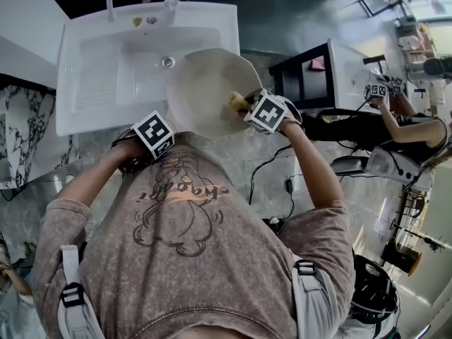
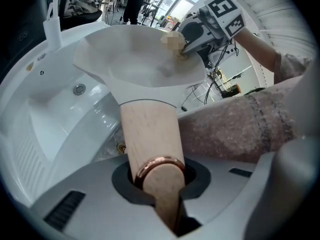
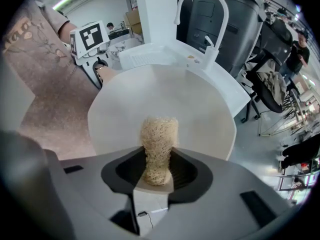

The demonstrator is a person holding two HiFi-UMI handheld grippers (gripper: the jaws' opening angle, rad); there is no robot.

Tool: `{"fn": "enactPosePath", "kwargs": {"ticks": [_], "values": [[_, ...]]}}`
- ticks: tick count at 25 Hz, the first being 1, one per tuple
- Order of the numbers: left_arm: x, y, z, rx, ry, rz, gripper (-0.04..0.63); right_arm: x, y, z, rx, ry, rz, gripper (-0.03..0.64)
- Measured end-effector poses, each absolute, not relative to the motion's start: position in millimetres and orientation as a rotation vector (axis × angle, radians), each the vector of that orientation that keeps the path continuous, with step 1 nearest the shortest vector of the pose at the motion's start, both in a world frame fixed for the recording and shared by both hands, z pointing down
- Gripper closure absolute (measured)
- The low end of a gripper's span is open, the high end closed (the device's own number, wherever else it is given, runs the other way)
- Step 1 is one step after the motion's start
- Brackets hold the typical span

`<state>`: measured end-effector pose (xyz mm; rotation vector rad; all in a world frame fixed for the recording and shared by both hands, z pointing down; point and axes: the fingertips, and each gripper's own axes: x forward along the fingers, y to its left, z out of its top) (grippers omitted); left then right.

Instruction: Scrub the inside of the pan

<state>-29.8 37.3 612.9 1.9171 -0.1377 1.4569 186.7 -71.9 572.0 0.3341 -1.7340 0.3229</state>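
1. The pan [image 1: 208, 83], cream-white inside, is held in the air over the right part of the white sink [image 1: 99, 76]. In the head view its bowl overlaps the sink's right edge and reaches out past it.
2. The pan is tilted. Its open inside faces the right gripper, and its handle [image 2: 150, 134] points back toward the person's left side.
3. The left gripper [image 2: 160, 184] is clamped on the pan. The left gripper view shows both jaws closed around the far end of the pale wooden handle, just behind a copper ring [image 2: 159, 165] that circles it.
4. The right gripper [image 3: 157, 171] is closed on a scrubber [image 3: 159, 144], a straw-coloured, coarse-fibred roll. Its lower end is pinched between the jaws, and its free end stands out ahead of them.
5. In the right gripper view the scrubber's free end lies over the lower part of the pan's inner surface and appears to press on it. In the head view the scrubber sits inside the bowl, close to the rim nearest the right gripper.
6. The sink has a round drain [image 1: 167, 62] in its basin and a ribbed draining area on its left side. A white arched faucet [image 3: 202, 14] stands at its far edge, beyond the pan.
7. To the right of the sink stands a black shelf unit [image 1: 311, 76]. Farther right sits another person [image 1: 417, 129].
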Motion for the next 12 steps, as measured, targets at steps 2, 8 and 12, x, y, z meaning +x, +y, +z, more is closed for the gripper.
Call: {"fn": "enactPosePath", "kwargs": {"ticks": [2,8,12], "values": [[-30.0,37.7,613.1,1.915,-0.138,1.455,0.534,180.9,-63.4,569.6,0.293,-1.731,0.319,0.465],[-27.3,37.7,612.3,1.904,-0.138,1.447,0.534,159.5,-40.1,566.6,0.152,-1.744,0.332,0.465],[-26.3,39.9,611.6,1.899,-0.141,1.449,0.534,150.0,-31.0,565.4,0.098,-1.745,0.310,0.465]]}}
